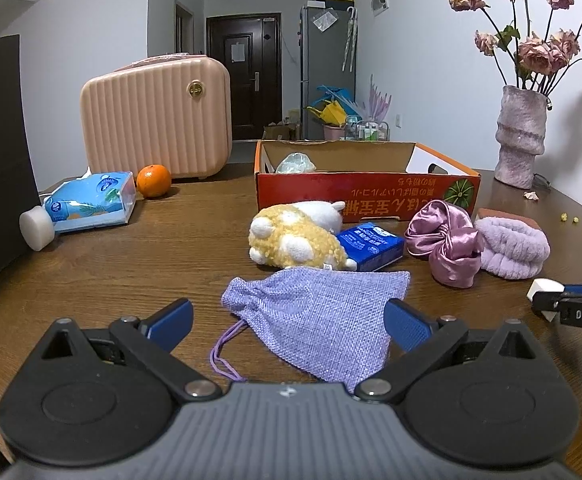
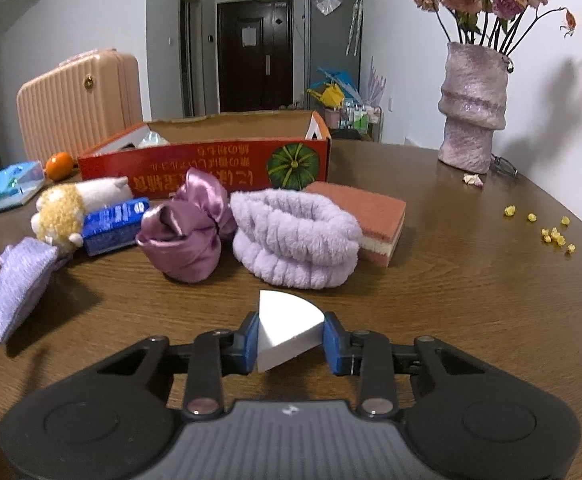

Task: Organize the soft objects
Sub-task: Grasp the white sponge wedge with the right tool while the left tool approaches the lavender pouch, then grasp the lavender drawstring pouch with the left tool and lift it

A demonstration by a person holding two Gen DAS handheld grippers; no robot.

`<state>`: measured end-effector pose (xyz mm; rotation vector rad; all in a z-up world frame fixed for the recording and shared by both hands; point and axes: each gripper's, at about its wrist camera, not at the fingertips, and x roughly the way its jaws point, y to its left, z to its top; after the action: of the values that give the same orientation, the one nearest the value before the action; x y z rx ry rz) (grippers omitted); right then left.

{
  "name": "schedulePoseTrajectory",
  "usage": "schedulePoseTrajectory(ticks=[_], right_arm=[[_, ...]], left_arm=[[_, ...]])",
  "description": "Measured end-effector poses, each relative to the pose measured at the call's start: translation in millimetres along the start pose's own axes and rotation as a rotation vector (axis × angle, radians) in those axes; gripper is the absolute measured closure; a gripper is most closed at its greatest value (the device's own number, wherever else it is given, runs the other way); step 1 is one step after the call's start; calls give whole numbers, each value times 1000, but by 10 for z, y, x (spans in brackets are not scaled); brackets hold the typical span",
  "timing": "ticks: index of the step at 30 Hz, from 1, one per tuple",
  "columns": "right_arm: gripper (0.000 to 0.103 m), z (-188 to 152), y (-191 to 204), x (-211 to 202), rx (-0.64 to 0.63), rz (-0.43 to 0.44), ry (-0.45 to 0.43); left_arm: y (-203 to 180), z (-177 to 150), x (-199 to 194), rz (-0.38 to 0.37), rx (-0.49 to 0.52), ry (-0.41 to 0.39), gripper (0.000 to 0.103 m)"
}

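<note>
From the left wrist view, our left gripper (image 1: pixel 289 320) hangs low over the brown wooden table (image 1: pixel 131 264) with its blue fingers (image 1: pixel 171 318) spread wide on either side of the lavender woven drawstring pouch (image 1: pixel 315 316). The pouch lies flat near the table's front edge, its cord trailing toward us. The fingers flank it without pressing it, so we judge this a line-up for a grasp. Beyond it lie the yellow-and-white plush toy (image 1: pixel 295 236), a blue tissue packet (image 1: pixel 371 246), a mauve satin scrunchie (image 1: pixel 443 240) and a fluffy lilac headband (image 1: pixel 511 248), all just in front of the open red cardboard box (image 1: pixel 367 192). A pale bundle already sits in the box, so we take the box as the collecting place. Toward the table's left edge sit a blue wipes pack (image 1: pixel 91 200) and an orange (image 1: pixel 153 181).

From the right wrist view, our right gripper (image 2: pixel 291 340) has its fingers closed on a white wedge-shaped foam sponge (image 2: pixel 287 328), held above the tabletop near the front edge. The wedge is pinched across its flat sides, probably so that it cannot twist out. Straight ahead, beyond the headband, lies a pink layered sponge block (image 2: pixel 371 216). A pink textured vase of dried roses (image 2: pixel 471 112) stands toward the far right edge.
</note>
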<state>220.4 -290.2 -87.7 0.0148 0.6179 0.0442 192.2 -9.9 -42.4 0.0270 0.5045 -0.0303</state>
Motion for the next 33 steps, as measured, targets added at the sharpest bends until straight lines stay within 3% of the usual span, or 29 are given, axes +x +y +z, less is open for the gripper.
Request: schedulePoseTrajectory(ticks=[12,16,25,33], right_arm=[[72,10,-11,-135,10,11,-75],[72,9,-18,-151,13,15,-83],[72,8,-22,-167,21,18,-91],[71,5,-22,-163,19,17,-89]], left_arm=[[-18,-9,38,3,4,18,0],[6,44,89,-29,-5,49,0],[-31,202,343,-55,48,108,0],[-87,220,674,-50,24,178,0]])
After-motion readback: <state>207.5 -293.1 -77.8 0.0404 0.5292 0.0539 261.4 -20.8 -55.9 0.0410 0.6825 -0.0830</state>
